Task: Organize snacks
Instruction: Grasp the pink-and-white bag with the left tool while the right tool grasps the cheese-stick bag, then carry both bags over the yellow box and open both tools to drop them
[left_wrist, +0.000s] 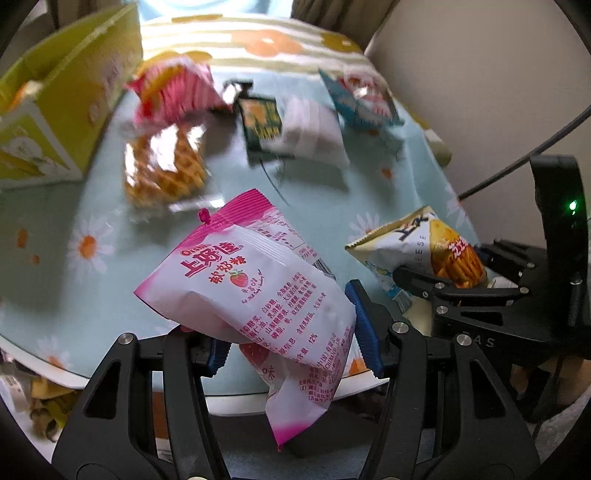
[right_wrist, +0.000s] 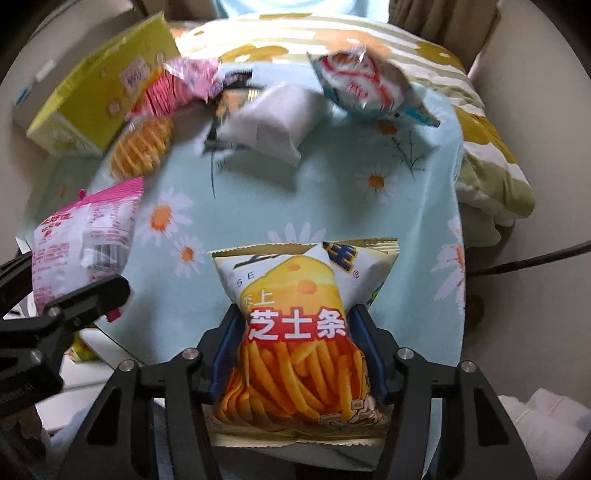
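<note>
My left gripper (left_wrist: 291, 332) is shut on a pink and white strawberry snack bag (left_wrist: 258, 291) and holds it above the near edge of the table; the bag also shows in the right wrist view (right_wrist: 81, 240). My right gripper (right_wrist: 295, 347) is shut on a cheese stick bag (right_wrist: 295, 332) with orange fries printed on it; it also shows in the left wrist view (left_wrist: 432, 251). More snacks lie at the far side: a waffle pack (left_wrist: 166, 166), a pink striped bag (left_wrist: 173, 92), a dark green pack (left_wrist: 260, 122), a white bag (left_wrist: 314, 133) and a blue and white bag (left_wrist: 362, 99).
A yellow-green cardboard box (left_wrist: 62, 96) stands open at the far left of the table. The table wears a light blue daisy cloth (right_wrist: 332, 206). A striped floral cushion (right_wrist: 480, 122) lies beyond and right of it. A black cable (left_wrist: 524, 155) runs along the right wall.
</note>
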